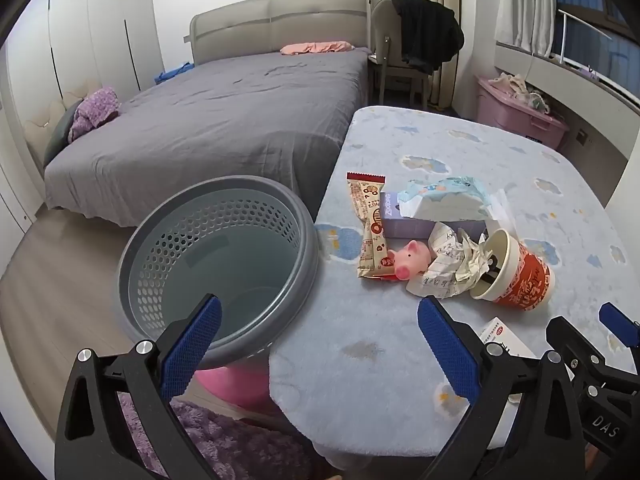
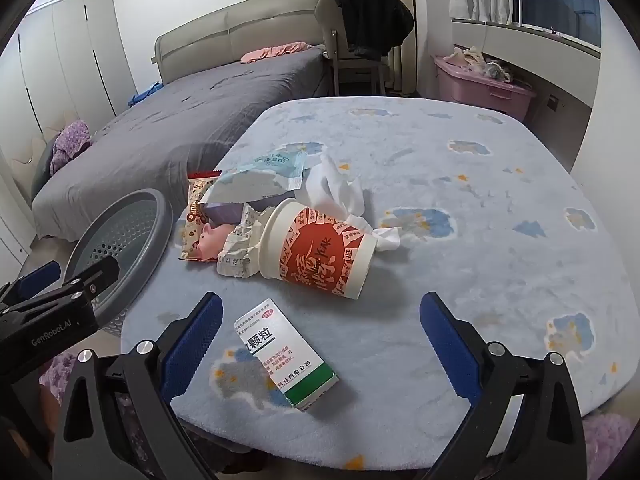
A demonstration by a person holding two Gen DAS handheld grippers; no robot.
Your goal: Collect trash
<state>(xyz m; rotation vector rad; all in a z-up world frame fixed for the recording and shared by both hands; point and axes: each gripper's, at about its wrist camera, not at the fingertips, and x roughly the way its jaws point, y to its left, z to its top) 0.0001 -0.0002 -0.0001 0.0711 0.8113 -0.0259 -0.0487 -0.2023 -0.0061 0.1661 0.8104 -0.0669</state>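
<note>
A grey perforated bin [image 1: 224, 264] stands left of the table [image 1: 400, 360]; its rim also shows in the right wrist view [image 2: 132, 232]. Trash lies on the table: a red paper cup [image 1: 516, 276] on its side [image 2: 320, 256], crumpled paper [image 1: 452, 264], a snack wrapper [image 1: 370, 224], a torn blue-white packet [image 1: 444, 196], a white tissue [image 2: 340, 196] and a medicine box [image 2: 288, 356]. A pink pig toy [image 1: 408, 262] lies among them. My left gripper [image 1: 320, 336] is open and empty near the bin's rim. My right gripper [image 2: 320, 336] is open and empty over the medicine box.
A purple box [image 1: 404, 224] lies under the packet. A bed [image 1: 224, 120] stands behind the bin, a chair with dark clothing [image 1: 416, 48] beyond it, and a pink storage crate [image 1: 520, 116] by the window. A purple fluffy rug [image 1: 224, 440] lies below.
</note>
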